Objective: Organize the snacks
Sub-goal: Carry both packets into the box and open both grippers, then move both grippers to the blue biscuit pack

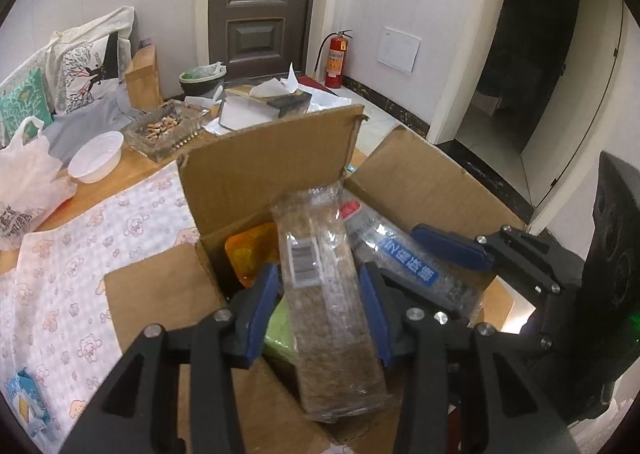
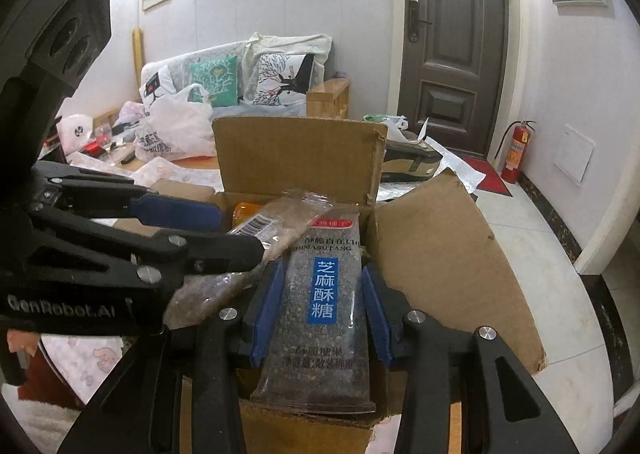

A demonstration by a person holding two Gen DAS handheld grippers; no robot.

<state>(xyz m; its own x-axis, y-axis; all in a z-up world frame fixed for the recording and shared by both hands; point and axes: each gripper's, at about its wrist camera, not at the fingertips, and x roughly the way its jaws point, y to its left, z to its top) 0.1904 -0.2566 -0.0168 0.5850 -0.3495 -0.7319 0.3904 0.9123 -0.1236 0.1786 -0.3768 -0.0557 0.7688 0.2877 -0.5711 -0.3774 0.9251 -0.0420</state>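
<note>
The left claw [image 1: 318,310] is clamped on a clear pack of pale brown snack bars [image 1: 326,318]; the right claw [image 2: 322,310] is clamped on a dark sesame-candy pack [image 2: 320,318]; both packs hang over the open cardboard box [image 2: 448,254] on the tabletop. The step looks like loading snacks; next, probably lower each pack in beside the orange packet [image 1: 250,250], then part the pads.

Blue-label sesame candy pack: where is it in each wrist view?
Left wrist: blue-label pack right of centre, over the cardboard box, between the right gripper's fingers.
Right wrist: blue-label pack bottom centre.
Shared landmark: fire extinguisher.
</note>
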